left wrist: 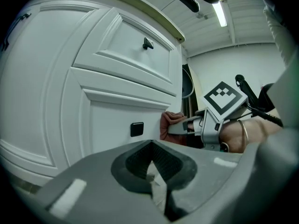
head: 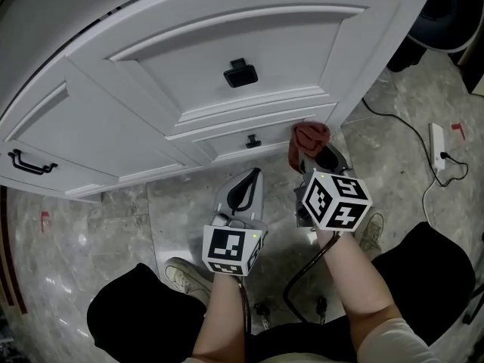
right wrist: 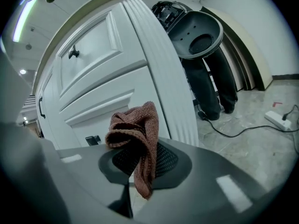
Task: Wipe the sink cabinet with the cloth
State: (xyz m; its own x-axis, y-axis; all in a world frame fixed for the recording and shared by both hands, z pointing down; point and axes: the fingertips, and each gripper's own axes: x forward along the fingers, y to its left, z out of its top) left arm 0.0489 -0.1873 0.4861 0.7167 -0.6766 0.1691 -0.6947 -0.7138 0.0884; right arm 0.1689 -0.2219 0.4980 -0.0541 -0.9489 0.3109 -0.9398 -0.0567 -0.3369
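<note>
The reddish-brown cloth (head: 308,138) is bunched up and pinched in the right gripper (head: 305,154). The jaws are clamped on its middle, so one fold flops over the top and a tail hangs down between them, which is really clear in the right gripper view (right wrist: 135,139). It sits at the lower right corner of the white sink cabinet (head: 227,40), just beside the fluted corner post and to the right of the small black knob (head: 252,141) on the bottom panel. In the left gripper view the cloth (left wrist: 169,124) looks pressed against the cabinet front, though I can't swear it's actually touching. The left gripper (head: 249,181) is just beside the right one, a bit further back from the cabinet and pointing at it. Its jaws are closed together with nothing in them, just a sliver of floor showing through the slit (left wrist: 152,174). Higher up on the cabinet there's a square black handle (head: 240,73) on the big raised panel, and a long black bar handle (head: 30,162) on the door at the far left edge. Below it all is a grey marbled floor (head: 91,233), with a shoe (head: 181,272) under the left forearm. A white power strip (head: 437,139) with its black cable lies off at the right, well apart from the cabinet.
</note>
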